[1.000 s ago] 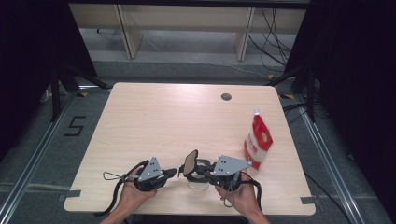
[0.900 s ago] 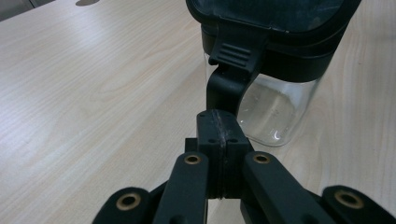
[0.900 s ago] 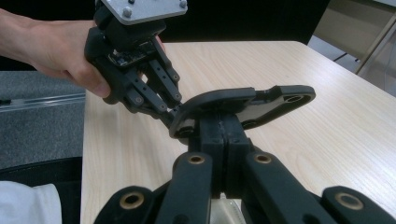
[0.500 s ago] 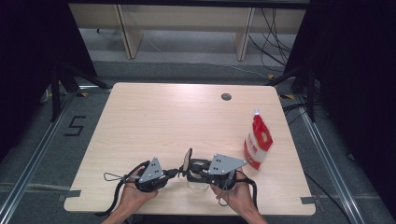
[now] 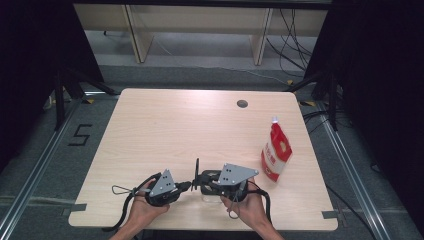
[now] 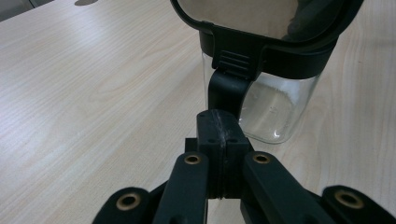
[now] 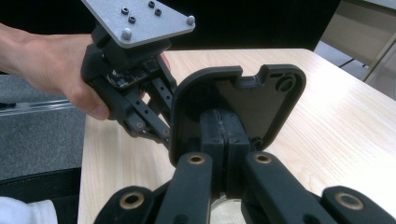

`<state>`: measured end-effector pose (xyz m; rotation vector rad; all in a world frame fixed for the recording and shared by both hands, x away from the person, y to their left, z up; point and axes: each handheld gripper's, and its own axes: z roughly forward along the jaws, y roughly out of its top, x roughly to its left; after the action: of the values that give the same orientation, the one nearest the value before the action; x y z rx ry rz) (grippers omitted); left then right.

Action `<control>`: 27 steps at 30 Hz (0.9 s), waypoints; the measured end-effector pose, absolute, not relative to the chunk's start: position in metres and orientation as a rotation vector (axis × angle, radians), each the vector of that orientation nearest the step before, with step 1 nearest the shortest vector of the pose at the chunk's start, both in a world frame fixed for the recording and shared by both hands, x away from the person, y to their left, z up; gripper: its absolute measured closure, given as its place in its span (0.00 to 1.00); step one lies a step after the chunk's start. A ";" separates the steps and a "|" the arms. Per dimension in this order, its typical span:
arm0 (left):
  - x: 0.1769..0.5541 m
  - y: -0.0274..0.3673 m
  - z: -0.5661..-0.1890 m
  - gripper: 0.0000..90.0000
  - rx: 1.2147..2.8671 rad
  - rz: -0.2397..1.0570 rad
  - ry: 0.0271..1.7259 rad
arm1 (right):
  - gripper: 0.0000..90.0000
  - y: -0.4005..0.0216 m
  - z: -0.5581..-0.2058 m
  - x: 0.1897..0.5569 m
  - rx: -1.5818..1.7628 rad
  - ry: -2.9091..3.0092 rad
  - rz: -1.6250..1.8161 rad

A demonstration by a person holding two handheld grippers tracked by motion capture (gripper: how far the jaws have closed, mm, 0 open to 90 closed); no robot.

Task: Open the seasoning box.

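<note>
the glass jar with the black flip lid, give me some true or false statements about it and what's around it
1. The jar's lid is swung open. True.
2. The left gripper is shut on the jar's handle. True.
3. The red pouch lies flat on the table. False: it stands upright, to the right of the jar.
4. The right gripper has its jaws wide open. False: they are shut at the lid.
5. The glass jar is full of red liquid. False: the glass looks clear and empty.

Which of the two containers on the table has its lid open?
The clear jar between the hand-held grippers: its black lid stands flipped up. The red pouch remains capped.
</note>
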<state>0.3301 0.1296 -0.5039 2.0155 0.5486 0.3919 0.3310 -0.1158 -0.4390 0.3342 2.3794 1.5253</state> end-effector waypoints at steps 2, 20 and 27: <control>0.330 0.130 -0.504 0.99 2.013 0.390 0.552 | 1.00 -0.115 -0.439 0.331 0.342 2.372 1.529; 0.330 0.129 -0.505 0.98 2.009 0.387 0.563 | 1.00 -0.110 -0.445 0.335 0.360 2.382 1.535; 0.330 0.129 -0.505 0.98 2.009 0.391 0.562 | 1.00 -0.110 -0.446 0.336 0.347 2.384 1.537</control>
<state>0.3305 0.1291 -0.5054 2.0089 0.5620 0.3905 0.3359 -0.1099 -0.4462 0.3474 2.3837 1.5372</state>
